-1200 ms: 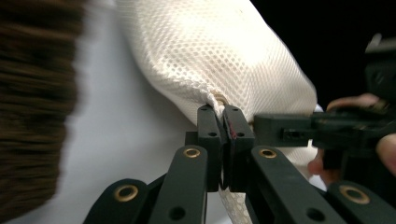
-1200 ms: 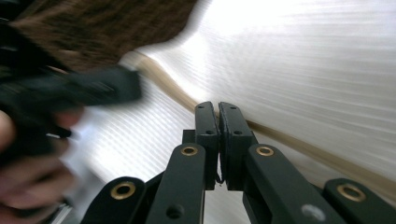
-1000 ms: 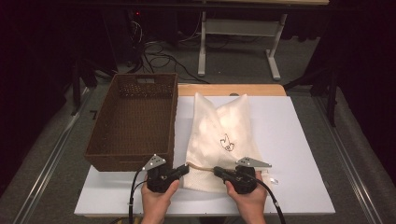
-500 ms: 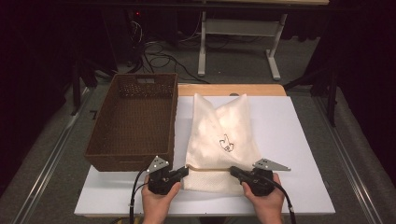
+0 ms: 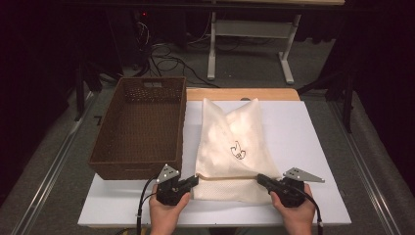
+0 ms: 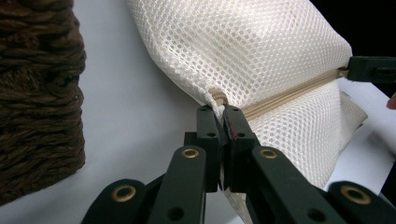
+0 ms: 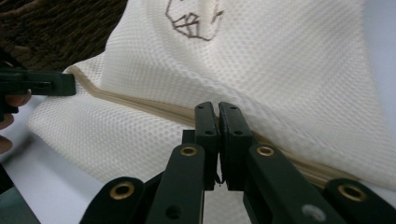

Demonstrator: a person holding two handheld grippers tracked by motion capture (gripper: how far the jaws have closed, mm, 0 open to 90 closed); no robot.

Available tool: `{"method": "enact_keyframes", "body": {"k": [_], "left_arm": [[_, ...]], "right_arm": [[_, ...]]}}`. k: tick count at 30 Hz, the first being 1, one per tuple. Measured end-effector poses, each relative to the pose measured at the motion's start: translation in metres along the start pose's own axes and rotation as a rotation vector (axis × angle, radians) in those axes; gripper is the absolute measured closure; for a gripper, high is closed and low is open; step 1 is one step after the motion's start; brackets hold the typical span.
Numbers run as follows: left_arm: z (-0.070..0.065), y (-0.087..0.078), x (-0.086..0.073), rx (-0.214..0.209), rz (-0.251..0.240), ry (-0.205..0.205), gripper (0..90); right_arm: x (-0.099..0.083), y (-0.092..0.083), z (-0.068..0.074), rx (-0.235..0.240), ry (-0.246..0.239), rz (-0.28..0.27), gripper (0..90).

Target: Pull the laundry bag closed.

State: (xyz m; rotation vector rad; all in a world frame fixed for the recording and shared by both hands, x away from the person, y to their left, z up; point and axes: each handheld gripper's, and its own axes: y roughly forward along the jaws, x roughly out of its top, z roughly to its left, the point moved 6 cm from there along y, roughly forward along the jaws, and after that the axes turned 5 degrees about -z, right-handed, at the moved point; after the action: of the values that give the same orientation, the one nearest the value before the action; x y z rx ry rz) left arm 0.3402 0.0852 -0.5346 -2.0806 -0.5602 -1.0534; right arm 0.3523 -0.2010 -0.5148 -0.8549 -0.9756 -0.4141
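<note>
High view first: I've got one white mesh laundry bag (image 5: 230, 147) lying flat on the white table (image 5: 313, 147), just right of one brown woven basket (image 5: 142, 127), and my two grippers are at its near end. On the bag sits one small dark outline drawing, some sort of line-art emblem; I can't read any lettering, and I can't make out any brand or label on the basket or the table.

Left gripper (image 5: 195, 180) is at the bag's near-left corner, jaws pressed together. Left gripper view confirms it: the two black jaws are pinched tight on the end of the beige zipper band (image 6: 280, 95) where the mesh bunches up, with the basket's woven wall (image 6: 39, 93) at the picture's left. Far along that band I can see the tip of my other gripper (image 6: 371, 69) clamped on the same strip.

Right gripper (image 5: 260, 179) is at the bag's near-right side, and from above the band runs straight between the two tips. Right gripper view: jaws closed together right at the beige band, mesh rising behind them, the emblem (image 7: 194, 16) up top, cut off at the frame's edge.

Count so far: one bag, one basket, two grippers, one zipper band, both hands on the handles.
</note>
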Motion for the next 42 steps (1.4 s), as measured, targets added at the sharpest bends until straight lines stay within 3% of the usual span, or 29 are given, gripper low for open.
{"method": "enact_keyframes", "body": {"k": [8,13,17,24,29,31,34,37,39,42], "left_arm": [[0.001,0.000,0.000,0.002,0.004,-0.005,86.9],[0.001,0.000,0.001,-0.002,0.001,-0.004,86.9],[0.003,-0.001,0.001,-0.005,0.004,-0.003,86.9],[0.003,-0.001,0.002,-0.011,0.008,0.008,87.0],[0.004,-0.001,0.003,-0.007,-0.003,0.004,87.2],[0.004,0.000,0.003,-0.006,-0.005,0.006,87.2],[0.005,0.000,0.002,-0.036,0.008,0.012,86.2],[0.006,-0.003,0.004,-0.031,-0.006,0.031,69.6],[0.004,-0.005,0.009,-0.039,-0.022,0.042,51.3],[0.000,-0.007,0.011,-0.052,-0.030,0.055,27.1]], "right_arm": [[0.002,-0.024,-0.032,-0.077,0.025,-0.028,88.4],[0.001,-0.032,-0.048,-0.096,0.050,-0.040,88.4],[0.002,-0.032,-0.055,-0.104,0.026,-0.045,88.4],[-0.002,-0.033,-0.068,-0.128,0.038,-0.028,88.4],[-0.005,-0.030,-0.070,-0.143,0.005,-0.015,88.5],[-0.005,-0.029,-0.070,-0.150,0.014,-0.011,88.5],[-0.004,-0.031,-0.067,-0.140,-0.007,-0.019,88.2],[-0.001,-0.037,-0.067,-0.092,0.030,-0.056,83.8],[0.002,-0.038,-0.069,-0.099,-0.007,-0.090,76.5],[0.007,-0.039,-0.070,-0.075,-0.060,-0.155,63.0]]}}
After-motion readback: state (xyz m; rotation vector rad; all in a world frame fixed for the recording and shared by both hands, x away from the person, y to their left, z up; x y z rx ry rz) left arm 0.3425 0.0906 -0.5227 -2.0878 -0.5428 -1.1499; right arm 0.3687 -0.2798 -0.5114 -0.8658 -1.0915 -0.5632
